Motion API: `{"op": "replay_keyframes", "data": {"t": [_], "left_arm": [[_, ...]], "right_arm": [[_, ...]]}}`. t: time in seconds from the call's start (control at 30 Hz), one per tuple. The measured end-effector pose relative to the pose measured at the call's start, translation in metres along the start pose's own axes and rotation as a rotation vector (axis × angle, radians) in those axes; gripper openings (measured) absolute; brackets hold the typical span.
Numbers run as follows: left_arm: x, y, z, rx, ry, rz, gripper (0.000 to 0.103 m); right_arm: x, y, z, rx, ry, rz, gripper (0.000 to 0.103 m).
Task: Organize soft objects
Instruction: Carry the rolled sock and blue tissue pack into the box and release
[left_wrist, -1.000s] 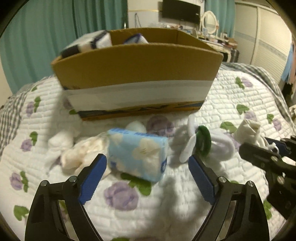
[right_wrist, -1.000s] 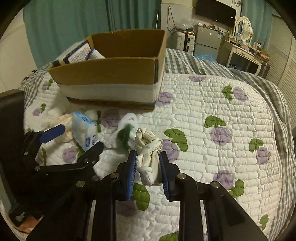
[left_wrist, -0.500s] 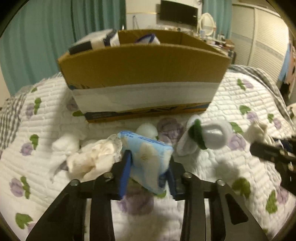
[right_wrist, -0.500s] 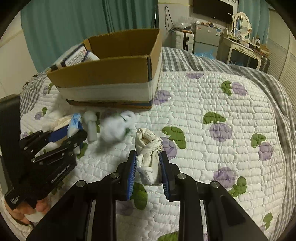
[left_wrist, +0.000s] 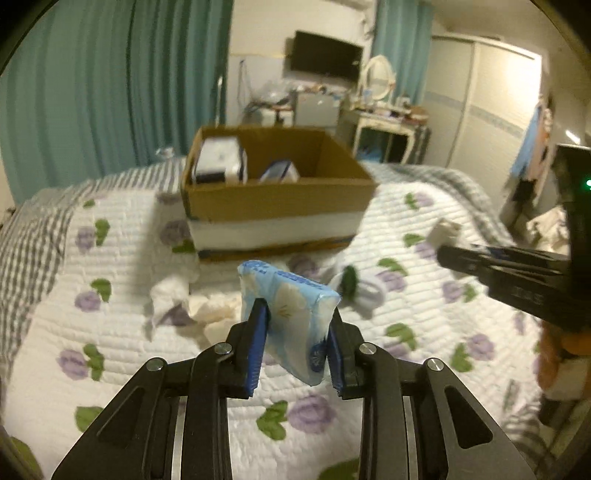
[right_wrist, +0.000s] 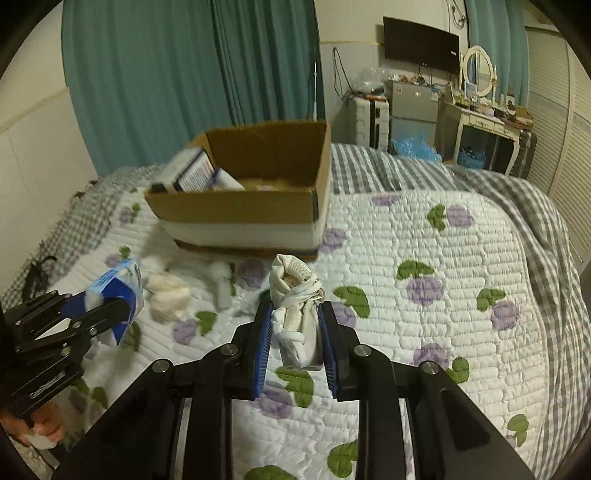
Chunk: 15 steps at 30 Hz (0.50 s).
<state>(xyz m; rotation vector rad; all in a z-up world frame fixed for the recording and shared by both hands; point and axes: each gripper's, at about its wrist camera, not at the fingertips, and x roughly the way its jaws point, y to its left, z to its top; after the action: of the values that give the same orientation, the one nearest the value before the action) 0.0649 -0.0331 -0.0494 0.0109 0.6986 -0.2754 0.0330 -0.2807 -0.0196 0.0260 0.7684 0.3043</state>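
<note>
My left gripper (left_wrist: 295, 328) is shut on a light blue tissue pack (left_wrist: 286, 306) and holds it above the quilt; it also shows in the right wrist view (right_wrist: 118, 295). My right gripper (right_wrist: 295, 328) is shut on a rolled white sock bundle (right_wrist: 297, 295), lifted off the bed; its tip shows in the left wrist view (left_wrist: 445, 229). An open cardboard box (left_wrist: 273, 199) stands ahead on the bed (right_wrist: 443, 258), with packs inside at its left. A cream cloth (right_wrist: 168, 291), a white cloth (left_wrist: 168, 295) and a white-and-green sock (left_wrist: 356, 288) lie in front of the box.
The quilted floral bedspread (left_wrist: 92, 314) runs to a grey checked blanket (right_wrist: 517, 192) at the back and right. Teal curtains (right_wrist: 184, 74), a small fridge (right_wrist: 410, 107), a dressing table (right_wrist: 484, 125) and a wardrobe stand beyond the bed.
My left gripper closed on the tissue pack and lifted it off the quilt. My right gripper rose with the sock bundle. Both moved up and back, so the box's inside shows.
</note>
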Motion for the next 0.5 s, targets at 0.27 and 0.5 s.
{"op": "replay_keyframes", "data": {"t": [0.27,0.5], "left_arm": [[-0.042,-0.001,0.036,0.099,-0.076,-0.018,0.029],[-0.047,0.014,0.093,0.130,-0.174,-0.011,0.029]], "right_arm": [[-0.042,0.026,0.036,-0.055,-0.109,0.039,0.025],[-0.055,0.047,0.100,-0.134,-0.189,0.034,0.025]]}}
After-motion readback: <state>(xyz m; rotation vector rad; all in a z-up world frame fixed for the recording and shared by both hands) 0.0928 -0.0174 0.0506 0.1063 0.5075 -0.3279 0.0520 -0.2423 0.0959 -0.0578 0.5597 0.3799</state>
